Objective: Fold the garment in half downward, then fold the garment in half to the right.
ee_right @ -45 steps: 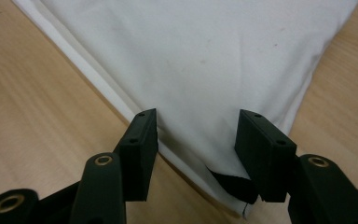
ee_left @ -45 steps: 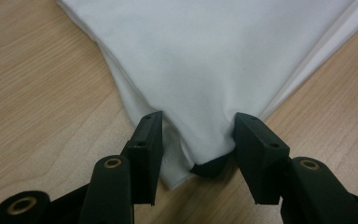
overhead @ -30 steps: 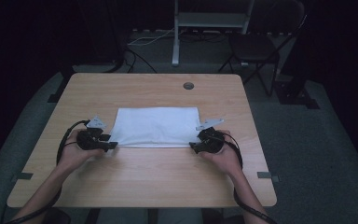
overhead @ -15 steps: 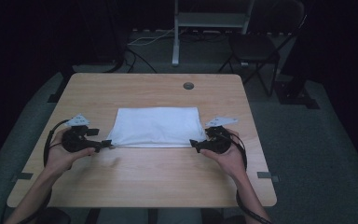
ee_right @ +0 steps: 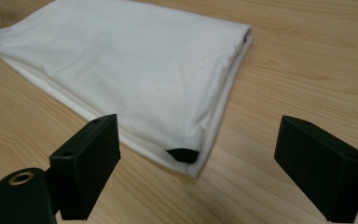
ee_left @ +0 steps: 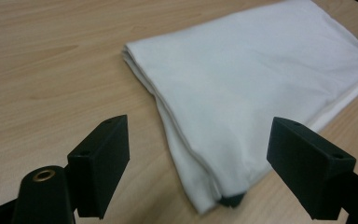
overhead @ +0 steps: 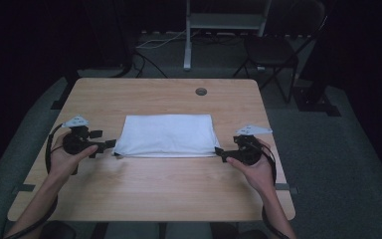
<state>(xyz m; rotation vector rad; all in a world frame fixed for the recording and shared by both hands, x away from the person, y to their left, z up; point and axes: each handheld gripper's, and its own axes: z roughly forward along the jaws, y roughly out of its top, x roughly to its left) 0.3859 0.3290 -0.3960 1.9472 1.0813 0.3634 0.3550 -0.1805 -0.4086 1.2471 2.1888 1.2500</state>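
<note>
Jaws of the left gripper (overhead: 102, 145) stood wide apart, empty, just off the near-left corner of the folded white cloth (overhead: 165, 135). Right gripper (overhead: 220, 152) likewise released, beside the near-right corner. Cloth lay flat mid-table (overhead: 144, 186) — a small dark bit (ee_right: 182, 155) poked from under its corner, too hidden to identify.

High view is looking pretty dim, the room going black around the table (overhead: 179, 184). Both gripper views are showing up bright, near jaws blurring slightly.
</note>
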